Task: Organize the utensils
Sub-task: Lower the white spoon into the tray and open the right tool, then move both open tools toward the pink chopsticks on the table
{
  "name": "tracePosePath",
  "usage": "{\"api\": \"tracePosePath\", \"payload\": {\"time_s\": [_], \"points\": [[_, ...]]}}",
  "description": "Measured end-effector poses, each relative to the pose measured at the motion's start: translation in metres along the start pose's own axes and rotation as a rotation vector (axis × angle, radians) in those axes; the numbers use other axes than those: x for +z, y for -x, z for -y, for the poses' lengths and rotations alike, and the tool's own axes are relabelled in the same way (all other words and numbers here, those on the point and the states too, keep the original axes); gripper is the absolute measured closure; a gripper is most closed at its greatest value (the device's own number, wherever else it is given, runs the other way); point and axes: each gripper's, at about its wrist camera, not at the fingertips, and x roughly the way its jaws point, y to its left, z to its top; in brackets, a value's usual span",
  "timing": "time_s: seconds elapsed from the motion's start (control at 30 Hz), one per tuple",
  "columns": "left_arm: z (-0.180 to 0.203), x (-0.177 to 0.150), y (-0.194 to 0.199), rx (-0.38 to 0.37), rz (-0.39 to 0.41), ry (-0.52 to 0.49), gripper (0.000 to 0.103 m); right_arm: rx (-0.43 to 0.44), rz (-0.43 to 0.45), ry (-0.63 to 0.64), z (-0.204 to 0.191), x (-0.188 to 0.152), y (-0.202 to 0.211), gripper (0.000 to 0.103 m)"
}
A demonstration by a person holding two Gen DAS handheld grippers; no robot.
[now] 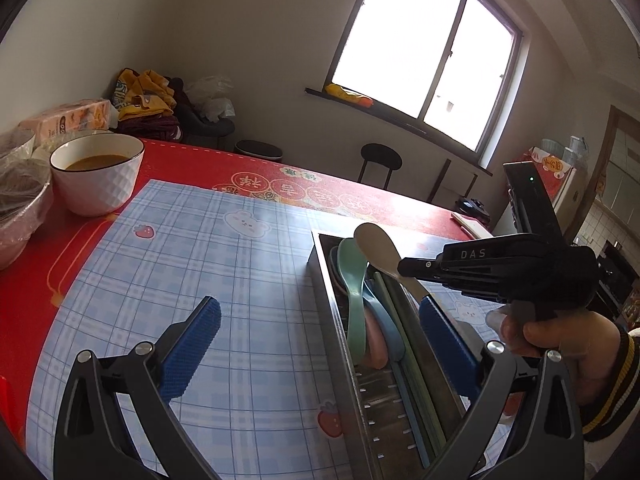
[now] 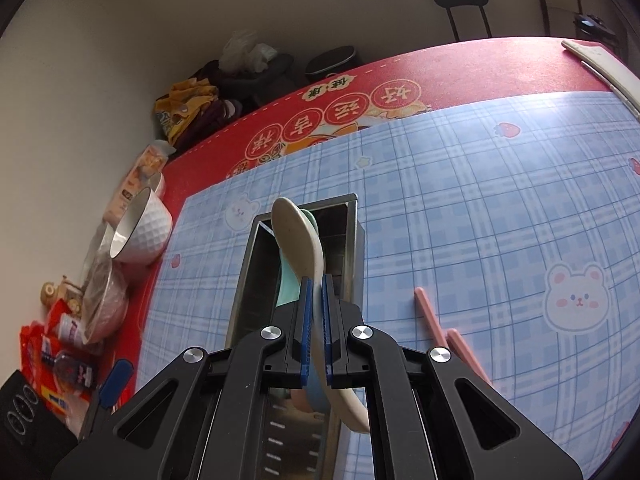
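Observation:
My right gripper (image 2: 316, 320) is shut on the handle of a cream spoon (image 2: 300, 236) and holds it tilted over a long metal utensil box (image 2: 354, 240). In the left wrist view the same right gripper (image 1: 404, 266) reaches in from the right with the cream spoon (image 1: 376, 244) above the metal box (image 1: 320, 276). Inside the box lie a green spoon (image 1: 354, 292), a pink one, a blue one and green chopsticks. My left gripper (image 1: 320, 340) is open wide, its fingers (image 1: 200, 344) on either side of the box's near end. Pink chopsticks (image 2: 432, 320) lie on the mat right of the box.
A blue plaid mat (image 1: 200, 240) covers a red tablecloth. A white bowl (image 1: 96, 176) of brown liquid and plastic-wrapped bowls (image 1: 20, 208) stand at the left, with snack packets (image 2: 44, 352) nearer. A white object (image 2: 600, 64) lies at the far right edge. A stool (image 1: 380, 160) stands beyond the table.

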Motion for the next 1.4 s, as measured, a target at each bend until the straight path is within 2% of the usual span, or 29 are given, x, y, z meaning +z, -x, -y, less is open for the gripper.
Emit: {"api": "tracePosePath", "payload": {"time_s": [0.33,0.67,0.8,1.0,1.03,1.07,1.1,1.13,1.23,1.3,1.37,1.4], "points": [[-0.006,0.002,0.001,0.014,0.002,0.032,0.006,-0.053,0.001,-0.079,-0.006,-0.002,-0.011,0.098],[-0.008,0.003,0.002,0.014,0.006,0.045,0.006,-0.007,-0.055,-0.098,-0.02,-0.01,-0.022,0.096],[-0.009,0.003,0.003,0.012,0.007,0.049,0.006,-0.008,-0.022,-0.05,-0.026,-0.008,-0.013,0.096],[-0.004,0.001,0.0,0.014,0.007,0.022,0.006,-0.052,0.064,0.168,-0.023,-0.005,0.012,0.095],[-0.002,0.0,0.0,0.014,0.007,0.016,0.006,-0.06,0.074,0.201,-0.02,-0.006,0.017,0.093],[-0.001,-0.001,-0.001,0.015,0.007,0.008,0.006,-0.063,0.086,0.23,-0.016,-0.007,0.022,0.079],[0.001,-0.001,-0.001,0.018,0.01,-0.001,0.006,-0.063,0.1,0.252,-0.01,-0.009,0.028,0.057],[0.003,-0.002,-0.001,0.02,0.014,-0.011,0.006,-0.061,0.119,0.269,-0.003,-0.01,0.034,0.05],[0.01,-0.004,-0.001,0.021,0.02,-0.043,0.006,-0.049,0.142,0.308,0.019,-0.015,0.053,0.049],[0.016,-0.006,-0.001,0.02,0.027,-0.069,0.006,-0.037,0.158,0.32,0.036,-0.019,0.067,0.039],[0.024,-0.008,0.001,0.028,0.049,-0.1,0.006,-0.018,0.179,0.339,0.052,-0.023,0.082,0.036],[0.028,-0.008,0.001,0.04,0.058,-0.113,0.006,-0.019,0.191,0.35,0.06,-0.025,0.089,0.03]]}}
